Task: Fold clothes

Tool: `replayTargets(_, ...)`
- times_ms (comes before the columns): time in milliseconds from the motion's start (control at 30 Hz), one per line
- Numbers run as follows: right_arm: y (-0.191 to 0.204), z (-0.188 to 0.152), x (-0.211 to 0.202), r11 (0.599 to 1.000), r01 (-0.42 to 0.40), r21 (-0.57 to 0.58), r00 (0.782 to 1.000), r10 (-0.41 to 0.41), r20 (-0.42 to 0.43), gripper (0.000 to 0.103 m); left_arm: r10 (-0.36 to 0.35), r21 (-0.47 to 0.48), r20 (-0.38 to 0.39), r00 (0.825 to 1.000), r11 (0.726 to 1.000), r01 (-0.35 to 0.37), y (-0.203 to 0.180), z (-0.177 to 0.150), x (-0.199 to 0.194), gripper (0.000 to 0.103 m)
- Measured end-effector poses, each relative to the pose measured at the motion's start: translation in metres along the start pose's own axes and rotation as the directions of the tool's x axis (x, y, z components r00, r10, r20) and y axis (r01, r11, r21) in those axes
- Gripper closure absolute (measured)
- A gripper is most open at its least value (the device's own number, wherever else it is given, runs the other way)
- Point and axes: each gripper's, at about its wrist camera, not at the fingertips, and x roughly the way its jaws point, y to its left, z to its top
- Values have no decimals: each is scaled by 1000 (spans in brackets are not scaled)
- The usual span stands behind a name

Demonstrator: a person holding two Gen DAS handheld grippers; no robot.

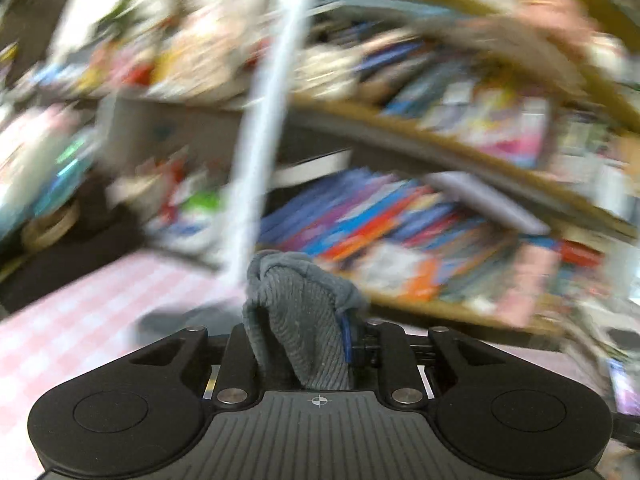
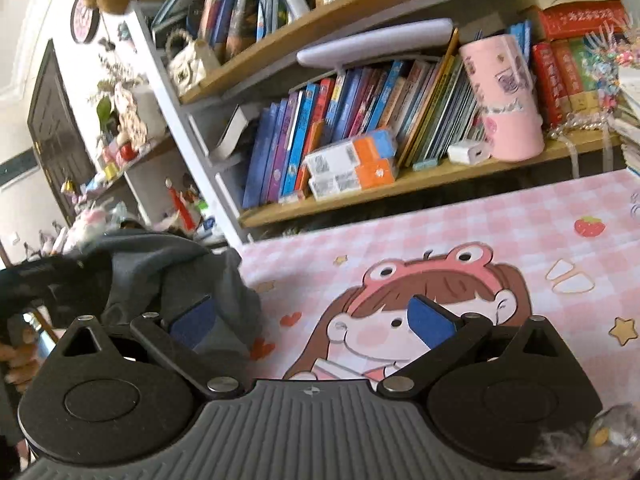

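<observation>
Left wrist: left gripper [image 1: 300, 344] clamping ribbed grey cloth [image 1: 304, 312], blurred bookshelf [image 1: 440, 216]

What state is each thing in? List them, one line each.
Left tool: shut on the grey garment.
Grey garment: bunched, pinched between the left tool's fingers, lifted.
Right tool: open, holding nothing.
Tablecloth: spread flat on the table, mostly bare.
Books: shelved, leaning.

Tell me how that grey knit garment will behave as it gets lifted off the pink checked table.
Probably floppy: the grey garment bunches into a soft wad between the left tongs, and the rest slumps in folds. Its ribbed knit likely resists slipping. It looks light, so expect the loose part to trail and swing.
</observation>
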Motion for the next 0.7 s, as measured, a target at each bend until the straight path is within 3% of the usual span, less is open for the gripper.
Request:
replayTargets(67, -4, 3, -7, 1000, 5, 13, 999, -6, 44, 0, -116, 92, -31, 993, 989, 119, -31, -3, 2, 81)
replayTargets(167, -12, 9, -17, 999, 7, 46, 995, -12, 100, 0, -252, 166, -175, 952, 945, 281, -67, -20, 17, 75)
replayTargets(267, -17, 12, -18, 998, 2, 61, 995, -8, 99, 0, -328, 164, -298, 897, 908, 386, -90, -46, 31, 49)
replayTargets(333, -16, 11, -15, 999, -4, 52, 997, 0, 76, 0, -367, 150, -350, 862, 886, 438, -101, -61, 34, 22)
replayTargets(367, -14, 10, -13, 999, -8, 45, 998, 5, 62, 0, -381, 147, -365, 849, 877, 457, -105, -67, 33, 18)
replayTargets(567, 4, 0, -4, 999, -29, -42, 1000, 28, -9, 0, -379, 192, -396, 836, 856, 479, -85, -64, 2, 15)
replayTargets(633, 9, -4, -1, 997, -42, -62, 999, 39, -34, 0, -367, 170, -383, 848, 874, 455, -67, -59, -16, 10)
replayTargets(700, 14, -8, 1, 995, -53, -80, 998, 49, -50, 0, -334, 138, -351, 875, 906, 401, -44, -51, -30, 8)
